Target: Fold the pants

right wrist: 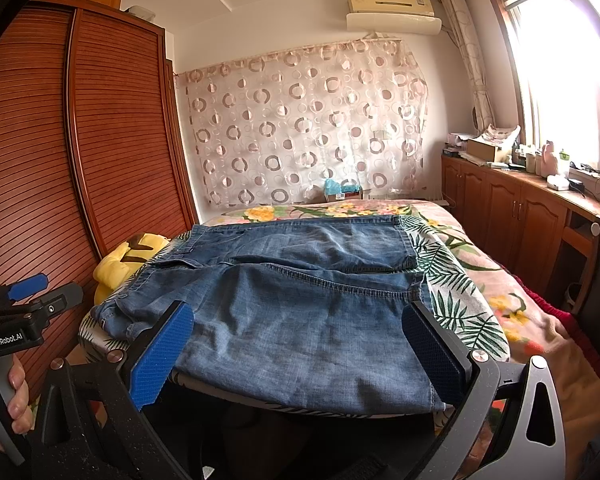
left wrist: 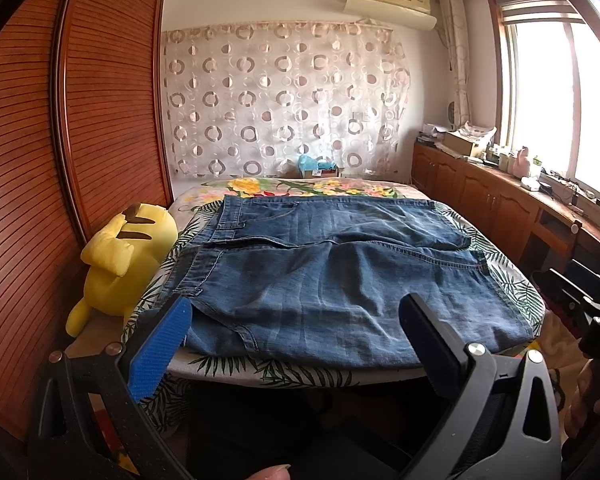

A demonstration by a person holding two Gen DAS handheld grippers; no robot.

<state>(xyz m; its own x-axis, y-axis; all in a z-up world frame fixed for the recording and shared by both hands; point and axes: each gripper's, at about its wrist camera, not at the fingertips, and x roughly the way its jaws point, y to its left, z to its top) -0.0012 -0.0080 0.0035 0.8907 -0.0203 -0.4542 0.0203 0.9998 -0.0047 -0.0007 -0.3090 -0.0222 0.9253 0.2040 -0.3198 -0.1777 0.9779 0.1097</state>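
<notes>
Blue denim pants point(left wrist: 332, 280) lie folded in layers on a small board covered with leaf-print cloth point(left wrist: 516, 292), waistband at the left. They also show in the right wrist view point(right wrist: 300, 312). My left gripper point(left wrist: 296, 320) is open and empty, fingers apart just in front of the near edge of the pants. My right gripper point(right wrist: 300, 336) is open and empty, its blue pads point(right wrist: 164, 356) wide apart over the near edge. The left gripper appears at the left of the right wrist view point(right wrist: 24, 300).
A yellow plush toy point(left wrist: 120, 264) lies left of the board against a wooden slatted wardrobe point(left wrist: 100, 120). A floral bed point(right wrist: 480, 256) lies behind and to the right. Wooden cabinets point(left wrist: 500, 208) with clutter run under the window on the right.
</notes>
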